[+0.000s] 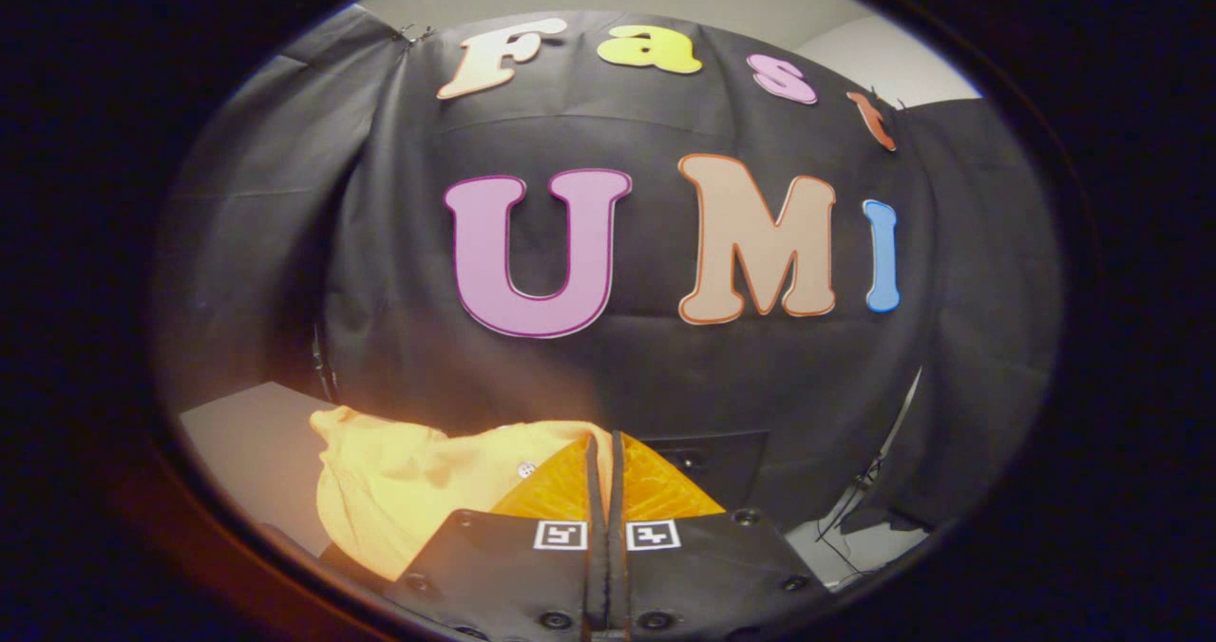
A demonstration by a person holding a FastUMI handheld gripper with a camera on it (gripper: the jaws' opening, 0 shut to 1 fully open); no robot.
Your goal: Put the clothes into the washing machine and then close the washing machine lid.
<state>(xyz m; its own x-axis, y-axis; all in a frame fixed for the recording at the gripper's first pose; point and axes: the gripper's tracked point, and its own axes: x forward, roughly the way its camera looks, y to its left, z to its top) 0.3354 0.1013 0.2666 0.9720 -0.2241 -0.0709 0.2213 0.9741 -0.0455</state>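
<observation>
Black cloth makes up the booth wall (608, 376) at the far side, and a pale table (252, 443) shows low on the left. A dark panel (712, 457) sits just beyond the fingers; it may be part of the washing machine, but that cannot be told for sure.

A yellow garment (399, 490) hangs bunched just left of the gripper (605, 452), with a small button showing near the fingers. Its folds spread from the fingers out to the left and sag downward, so its long axis seems to run roughly left to right with the free end on the left over the table edge. The cloth reaches the fingers, but whether any is pinched there cannot be told.

The jaws stand together, with only a thin dark seam between them.

As a judgement, this is the carrying step: the clothes look lifted and not yet in the machine. The next move would call for finding the drum opening, lowering the garment fully inside, then parting the jaws before turning to the lid.
</observation>
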